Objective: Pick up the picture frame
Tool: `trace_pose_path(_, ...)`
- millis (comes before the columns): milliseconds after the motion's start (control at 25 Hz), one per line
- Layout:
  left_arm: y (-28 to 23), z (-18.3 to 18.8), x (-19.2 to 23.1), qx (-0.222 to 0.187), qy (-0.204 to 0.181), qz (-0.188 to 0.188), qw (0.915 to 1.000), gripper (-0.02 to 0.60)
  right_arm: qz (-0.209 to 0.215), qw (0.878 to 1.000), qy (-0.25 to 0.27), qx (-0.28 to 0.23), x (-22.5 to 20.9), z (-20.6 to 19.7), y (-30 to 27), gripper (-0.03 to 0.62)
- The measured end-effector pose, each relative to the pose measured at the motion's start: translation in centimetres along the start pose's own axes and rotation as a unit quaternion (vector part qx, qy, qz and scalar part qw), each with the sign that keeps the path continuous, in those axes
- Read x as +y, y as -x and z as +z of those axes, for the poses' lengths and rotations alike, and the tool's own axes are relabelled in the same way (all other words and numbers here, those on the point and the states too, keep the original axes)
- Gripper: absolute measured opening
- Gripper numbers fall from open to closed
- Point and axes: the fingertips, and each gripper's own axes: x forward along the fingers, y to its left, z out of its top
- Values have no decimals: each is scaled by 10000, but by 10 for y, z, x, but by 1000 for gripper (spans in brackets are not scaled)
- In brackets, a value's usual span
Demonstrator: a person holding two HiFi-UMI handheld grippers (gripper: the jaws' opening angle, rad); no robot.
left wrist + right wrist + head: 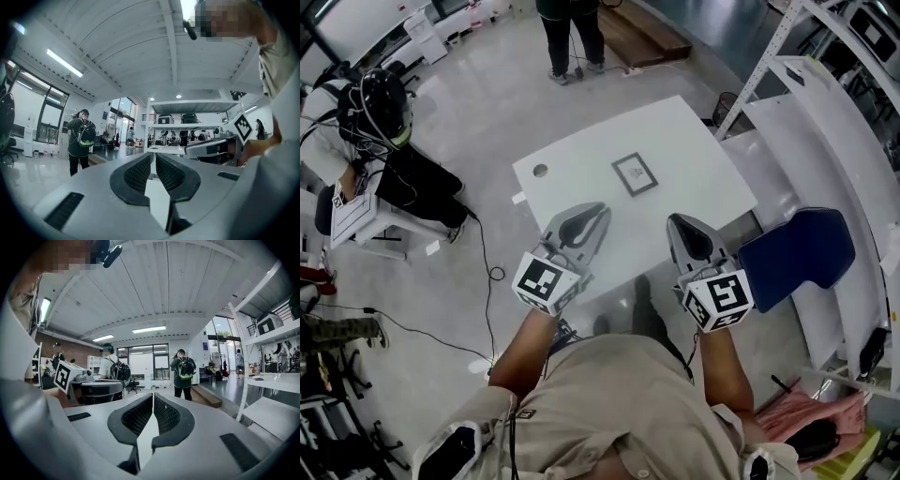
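A small dark picture frame (635, 174) lies flat near the middle of the white table (694, 150). My left gripper (595, 212) hovers over the table's near edge, left of and nearer than the frame, jaws together and holding nothing. My right gripper (676, 221) hangs at the near edge to the right of the frame, also shut and empty. Both gripper views look level across the room, so the frame does not show in them. In the left gripper view the jaws (153, 154) meet; in the right gripper view (153, 395) they also meet.
A blue chair (797, 253) stands at the table's right corner beside white shelving (825, 112). A person (572, 37) stands beyond the far side. Cables (487, 272) run over the floor at left. A round hole (540, 171) marks the table's left corner.
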Motion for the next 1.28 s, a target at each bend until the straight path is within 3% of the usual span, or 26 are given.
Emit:
trace_pose_path(640, -108, -63, 81, 552, 558, 857, 9932, 44, 693, 9965, -129, 460, -106, -31, -124, 28)
trace_pose_path(1280, -185, -170, 155, 1121, 1380, 1513, 9724, 44, 1019, 9878, -109, 1169, -175, -109, -233, 28)
